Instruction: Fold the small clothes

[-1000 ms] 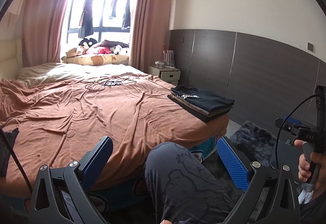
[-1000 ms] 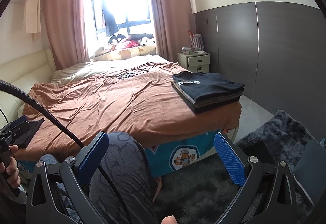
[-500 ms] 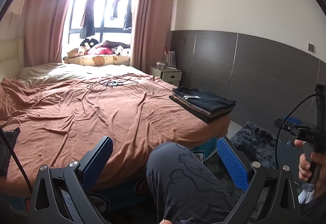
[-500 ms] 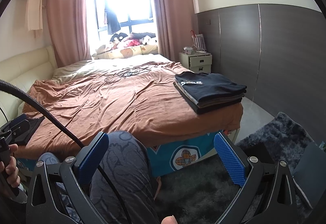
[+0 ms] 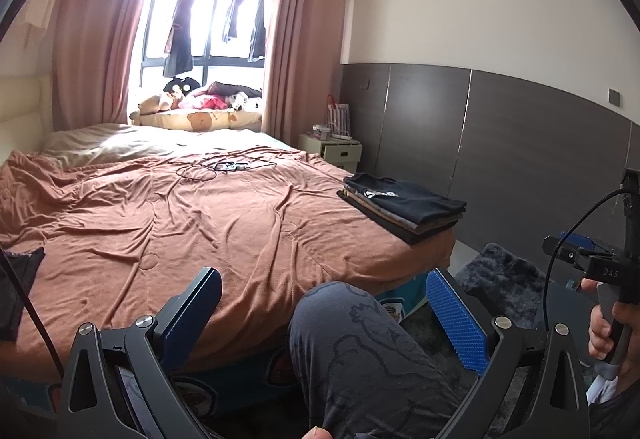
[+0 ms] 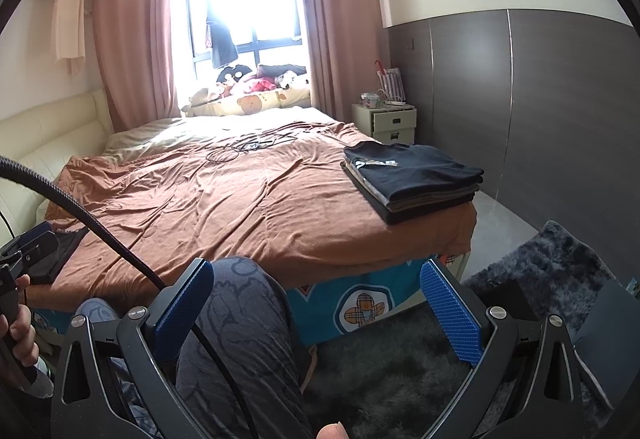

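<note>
Done: folded stack at bed's right edge | Left: dark garment unfolded, near left | left gripper, right gripper: both spread, empty

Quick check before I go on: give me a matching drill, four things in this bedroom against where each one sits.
Things:
1. stack of folded clothes
2. black cables
3. soft toys
4. dark rug

Places:
A. on the window ledge beyond the bed
B. on the floor right of the bed
C. at the bed's right near corner
D. mid-bed, toward the far end

Pairs: 1-C, 2-D, 3-A, 4-B
</note>
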Motion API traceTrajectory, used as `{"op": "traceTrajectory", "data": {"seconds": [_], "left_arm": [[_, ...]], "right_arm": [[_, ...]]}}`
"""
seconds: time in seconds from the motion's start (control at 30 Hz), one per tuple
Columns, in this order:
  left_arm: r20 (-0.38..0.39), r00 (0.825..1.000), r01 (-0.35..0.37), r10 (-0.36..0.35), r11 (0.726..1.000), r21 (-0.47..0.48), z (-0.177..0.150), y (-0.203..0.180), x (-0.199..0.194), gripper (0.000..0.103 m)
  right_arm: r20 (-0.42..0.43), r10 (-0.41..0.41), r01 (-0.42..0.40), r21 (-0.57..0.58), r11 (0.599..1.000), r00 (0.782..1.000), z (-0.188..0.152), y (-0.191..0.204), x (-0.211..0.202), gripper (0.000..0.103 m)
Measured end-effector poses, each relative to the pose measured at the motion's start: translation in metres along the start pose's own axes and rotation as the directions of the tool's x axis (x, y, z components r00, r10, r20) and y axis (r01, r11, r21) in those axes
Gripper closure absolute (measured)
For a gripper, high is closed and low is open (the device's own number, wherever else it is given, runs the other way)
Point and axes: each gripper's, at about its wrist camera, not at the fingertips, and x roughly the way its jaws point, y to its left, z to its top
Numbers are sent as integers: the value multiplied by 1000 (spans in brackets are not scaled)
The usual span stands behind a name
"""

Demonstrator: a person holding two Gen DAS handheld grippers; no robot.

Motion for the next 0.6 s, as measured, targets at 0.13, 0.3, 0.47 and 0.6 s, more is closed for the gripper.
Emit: {"op": "traceTrajectory", "data": {"seconds": [0.13,0.3,0.47,0.6], "left_arm": [[4,1000,-5,5,1000,-4,1,0,0,0],[7,1000,-12,12,1000,-12,0,1,-1,0],[12,1000,-14,15,1000,-12,-1,1,-2,0],[14,1000,-14,14,1000,-14,-2,1,-3,0]], "right_arm": [[4,2,-2,-1,1000,1000,-1,-1,1,0],[0,2,-2,-4,1000,1000,-2,-1,1,0],[1,4,-4,-6,1000,1000,0,0,2,0],[2,5,-5,-9,1000,1000,0,1,2,0]]}}
